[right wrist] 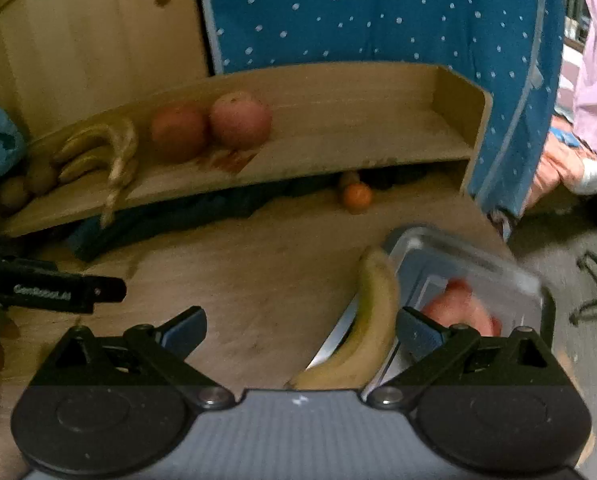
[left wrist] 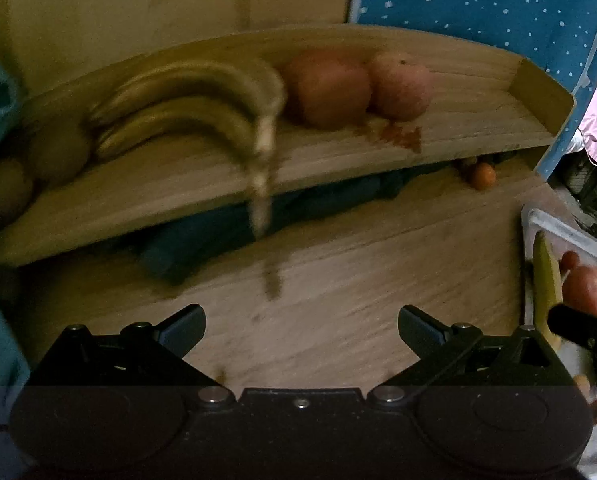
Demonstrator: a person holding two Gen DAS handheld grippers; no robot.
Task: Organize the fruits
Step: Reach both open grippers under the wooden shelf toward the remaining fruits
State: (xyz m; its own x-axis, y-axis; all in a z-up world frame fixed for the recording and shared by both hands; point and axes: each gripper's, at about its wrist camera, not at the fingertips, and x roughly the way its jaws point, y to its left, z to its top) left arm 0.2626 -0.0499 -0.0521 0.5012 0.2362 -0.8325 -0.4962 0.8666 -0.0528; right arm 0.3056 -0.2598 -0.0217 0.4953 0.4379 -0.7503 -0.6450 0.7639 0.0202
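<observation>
Both grippers stand with jaws spread wide and nothing between them: the left gripper (left wrist: 301, 330) over bare wooden tabletop (left wrist: 338, 280), the right gripper (right wrist: 301, 332) over the near end of a metal tray (right wrist: 470, 256).

Much is hard to read. Motion blur smears the banana bunch (left wrist: 186, 108) on the wooden shelf (left wrist: 478, 120), so its fingers cannot be counted surely; about three show, and the stem hangs past the shelf's front edge. Left of the bunch sit two dull round fruits (left wrist: 30, 168), dim and blurred, kind unclear. Right of the bunch rest two reddish apples (left wrist: 362, 84), touching each other, with a reddish stain in front of them. Under the shelf lies one small orange (left wrist: 483, 176), with another round thing behind it too shadowed to name, and a dark blue cloth bunched further left.

Right of the shelf, the tray is cut off by the frame in the left view; in it lie one single banana (right wrist: 372, 320), draped over its left rim, and at least one red fruit (right wrist: 458, 308), partly hidden by the right gripper's finger.
</observation>
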